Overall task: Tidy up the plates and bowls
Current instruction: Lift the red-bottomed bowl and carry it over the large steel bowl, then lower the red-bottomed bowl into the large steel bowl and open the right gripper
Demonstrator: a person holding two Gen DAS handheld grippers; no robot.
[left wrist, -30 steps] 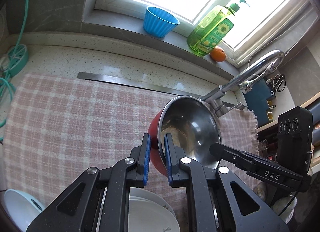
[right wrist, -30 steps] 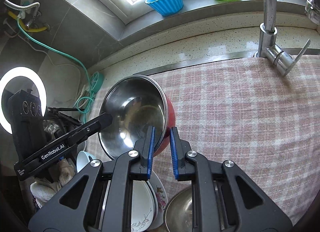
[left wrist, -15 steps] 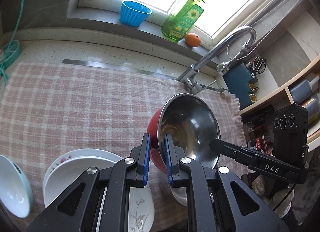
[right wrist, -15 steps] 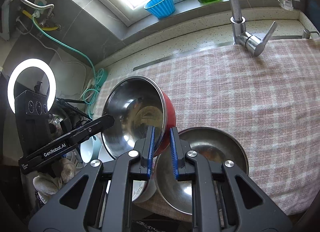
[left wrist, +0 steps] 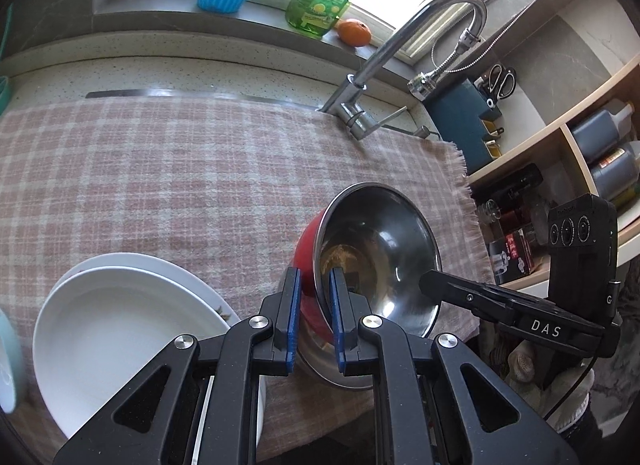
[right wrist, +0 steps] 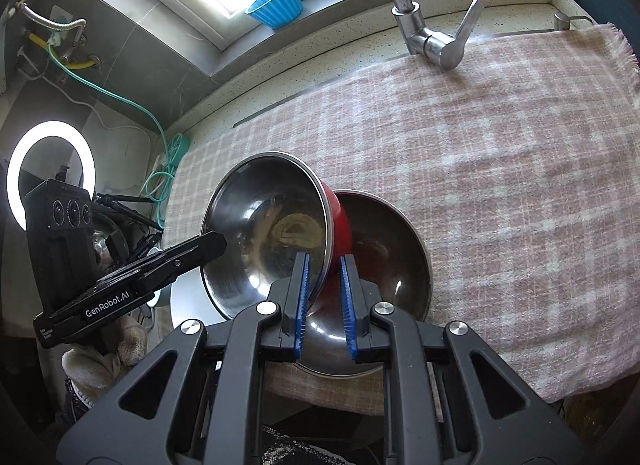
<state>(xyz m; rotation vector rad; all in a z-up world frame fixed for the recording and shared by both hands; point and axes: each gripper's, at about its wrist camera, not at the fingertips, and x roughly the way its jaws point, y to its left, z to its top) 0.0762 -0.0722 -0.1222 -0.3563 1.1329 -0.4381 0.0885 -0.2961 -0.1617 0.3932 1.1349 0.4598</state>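
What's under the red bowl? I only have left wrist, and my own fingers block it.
Observer: A plain steel bowl, upright on the checked cloth. The red bowl is held tilted over it.
Operator: Right side gripping properly?
Observer: Yes. The right gripper pinches the red bowl's rim, one finger inside and one outside.
Operator: Anything off the counter's far left end?
Observer: A lit ring light, with hoses on the wall above it.
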